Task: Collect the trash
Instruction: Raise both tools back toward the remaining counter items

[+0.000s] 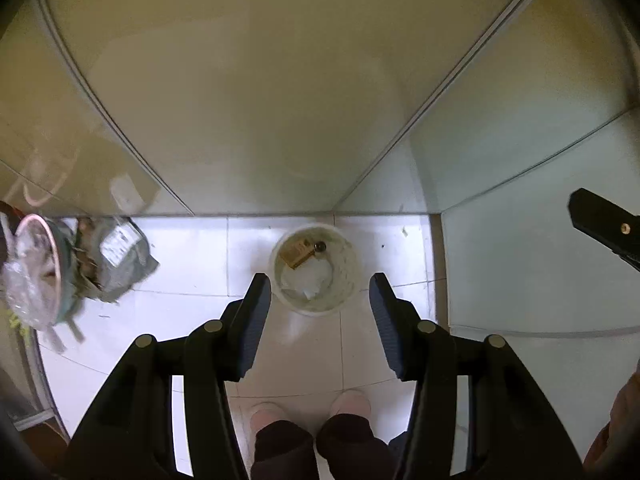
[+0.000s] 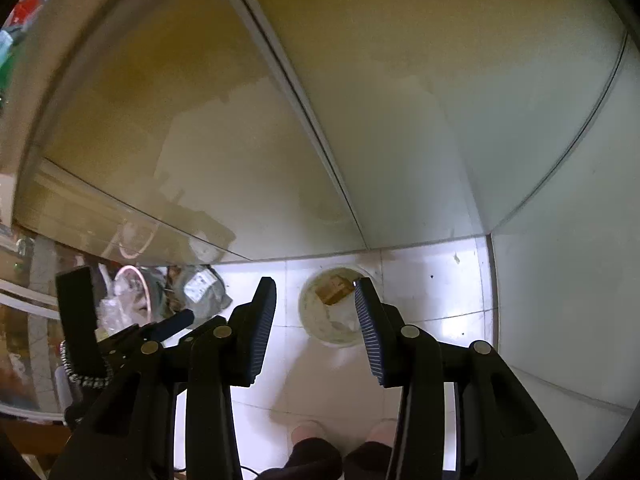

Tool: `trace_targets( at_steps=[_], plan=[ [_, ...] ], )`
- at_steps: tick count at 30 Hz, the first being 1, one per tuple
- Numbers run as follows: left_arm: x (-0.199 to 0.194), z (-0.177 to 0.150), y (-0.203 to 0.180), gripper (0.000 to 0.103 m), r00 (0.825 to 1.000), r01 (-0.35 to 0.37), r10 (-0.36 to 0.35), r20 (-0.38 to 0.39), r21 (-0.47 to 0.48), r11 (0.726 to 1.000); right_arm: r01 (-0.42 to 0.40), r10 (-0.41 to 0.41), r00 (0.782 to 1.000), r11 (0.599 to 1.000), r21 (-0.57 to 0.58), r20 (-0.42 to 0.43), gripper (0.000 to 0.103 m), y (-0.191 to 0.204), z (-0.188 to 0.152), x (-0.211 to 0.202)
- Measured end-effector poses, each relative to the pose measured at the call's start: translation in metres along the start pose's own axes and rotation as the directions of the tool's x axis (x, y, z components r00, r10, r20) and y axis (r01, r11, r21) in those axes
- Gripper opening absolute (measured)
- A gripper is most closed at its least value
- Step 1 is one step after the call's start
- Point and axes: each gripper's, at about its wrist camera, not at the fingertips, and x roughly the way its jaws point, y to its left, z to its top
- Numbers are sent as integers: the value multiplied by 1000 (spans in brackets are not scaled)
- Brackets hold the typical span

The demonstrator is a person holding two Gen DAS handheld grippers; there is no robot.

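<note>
White tiled floor (image 1: 192, 256); pale cabinet panels (image 1: 248, 92) above (glossy); pink slippers (image 1: 267, 414), dark trouser legs (image 1: 280, 448).

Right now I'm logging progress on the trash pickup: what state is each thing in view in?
left gripper: open, nothing between its fingers.
right gripper: open, nothing held.
white bin: upright on the floor, uncovered, partly filled.
brown box: lying inside the bin.
white paper: crumpled, inside the bin.
grey bag: crumpled on the floor, against the wall.
clear plastic wrap: bunched up, left of the bag.
</note>
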Motion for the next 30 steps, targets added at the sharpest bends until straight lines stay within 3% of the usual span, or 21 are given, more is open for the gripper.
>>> trace_targets(
  at_steps=[8, 14, 22, 30],
  plan=[
    [-152, 14, -17, 50, 992, 21, -24, 123, 25, 999, -7, 9, 997, 1000, -25, 82, 38, 48, 14, -113],
    [-267, 13, -28, 52, 969, 30, -45, 244, 65, 997, 9, 1, 987, 998, -57, 160, 38, 84, 11, -196],
    [-383, 5, -19, 58, 914, 44, -76, 399, 88, 995, 64, -32, 955, 993, -100, 294, 38, 128, 3, -281],
    [-454, 6, -19, 65, 852, -5, -53, 521, 110, 994, 129, -47, 888, 980, -149, 457, 45, 153, 5, -329]
  ],
)
